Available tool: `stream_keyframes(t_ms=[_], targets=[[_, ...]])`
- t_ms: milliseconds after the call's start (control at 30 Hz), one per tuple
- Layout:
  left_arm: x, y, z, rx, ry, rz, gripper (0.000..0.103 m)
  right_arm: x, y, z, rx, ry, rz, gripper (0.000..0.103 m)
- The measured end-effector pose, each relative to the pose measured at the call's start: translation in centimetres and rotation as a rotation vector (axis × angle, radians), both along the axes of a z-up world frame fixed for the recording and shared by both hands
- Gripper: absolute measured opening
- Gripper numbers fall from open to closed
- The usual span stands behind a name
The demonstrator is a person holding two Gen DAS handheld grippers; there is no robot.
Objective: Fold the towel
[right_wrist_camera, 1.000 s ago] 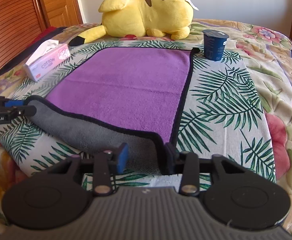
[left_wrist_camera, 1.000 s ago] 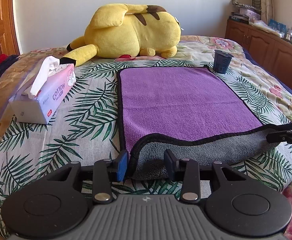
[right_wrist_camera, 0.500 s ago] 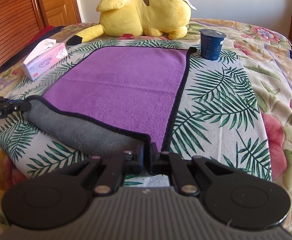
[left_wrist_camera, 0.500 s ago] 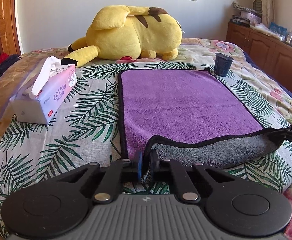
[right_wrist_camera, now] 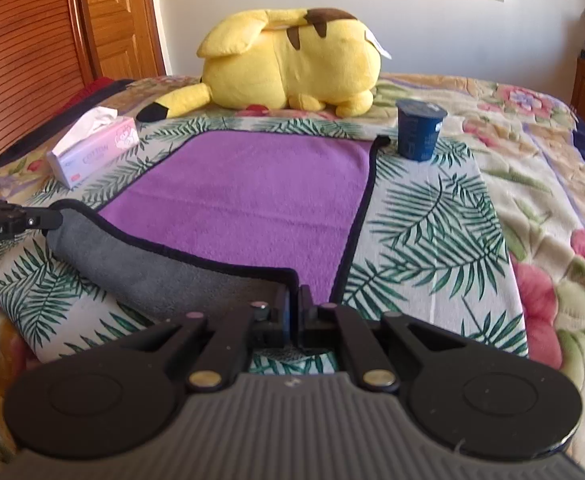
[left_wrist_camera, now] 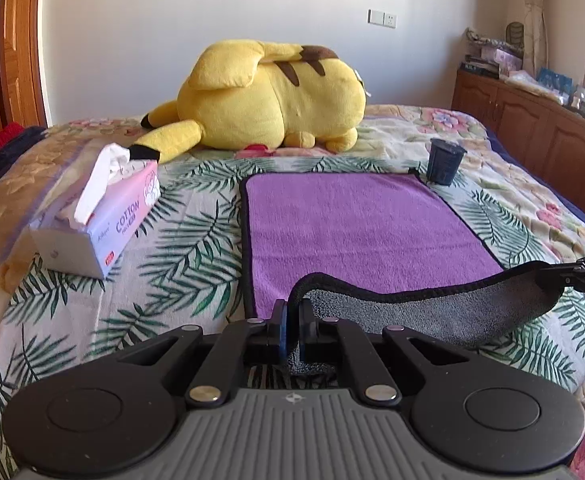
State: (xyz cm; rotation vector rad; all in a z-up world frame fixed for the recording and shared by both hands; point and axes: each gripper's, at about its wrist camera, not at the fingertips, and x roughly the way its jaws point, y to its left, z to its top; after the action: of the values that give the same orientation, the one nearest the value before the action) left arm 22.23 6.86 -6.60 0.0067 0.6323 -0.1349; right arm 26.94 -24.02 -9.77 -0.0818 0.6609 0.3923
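A purple towel (left_wrist_camera: pixel 356 224) with a grey underside and black trim lies on the bed; it also shows in the right wrist view (right_wrist_camera: pixel 252 200). My left gripper (left_wrist_camera: pixel 292 320) is shut on the towel's near left corner. My right gripper (right_wrist_camera: pixel 294 312) is shut on the near right corner. The near edge is lifted off the bed between them, grey side (left_wrist_camera: pixel 432 312) facing me and sagging in the middle. The right gripper's tip shows at the right edge of the left wrist view (left_wrist_camera: pixel 572 276). The left gripper's tip shows at the left edge of the right wrist view (right_wrist_camera: pixel 24 220).
A yellow plush toy (left_wrist_camera: pixel 276 96) lies beyond the towel. A pink tissue box (left_wrist_camera: pixel 100 216) stands to the towel's left. A dark blue cup (left_wrist_camera: pixel 444 160) stands at the far right corner. Wooden cabinets (left_wrist_camera: pixel 532 128) line the right wall.
Both grippers have shut on the near corners of the towel and raised them. The near edge has lifted and moved a little toward the far end.
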Motion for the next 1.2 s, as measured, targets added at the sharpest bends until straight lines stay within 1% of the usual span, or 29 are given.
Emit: stream_keyframes(t_ms=[233, 667, 833, 1033, 1200], targets=[[0.4, -0.3, 1.3, -0.007, -0.037, -0.022, 0.000, 0.2, 0.1, 1.0, 0.005, -0.057, 0.012, 0.004], [1.5, -0.3, 2.0, 0.013, -0.061, -0.046, 0.000, 1.3, 0.3, 0.9, -0.008, -0.084, 0.037, 0.004], [2.1, -0.2, 2.4, 0.017, -0.071, -0.058, 0.000, 1.9, 0.5, 0.7, -0.023, -0.091, 0.038, 0.004], [2.7, -0.3, 2.4, 0.040, -0.072, -0.069, 0.000, 2.5, 0.4, 0.6, -0.043, -0.096, 0.033, 0.004], [3.2, -0.3, 2.7, 0.039, -0.076, -0.080, 0.000, 2.9, 0.5, 0.8, -0.048, -0.108, 0.034, 0.004]])
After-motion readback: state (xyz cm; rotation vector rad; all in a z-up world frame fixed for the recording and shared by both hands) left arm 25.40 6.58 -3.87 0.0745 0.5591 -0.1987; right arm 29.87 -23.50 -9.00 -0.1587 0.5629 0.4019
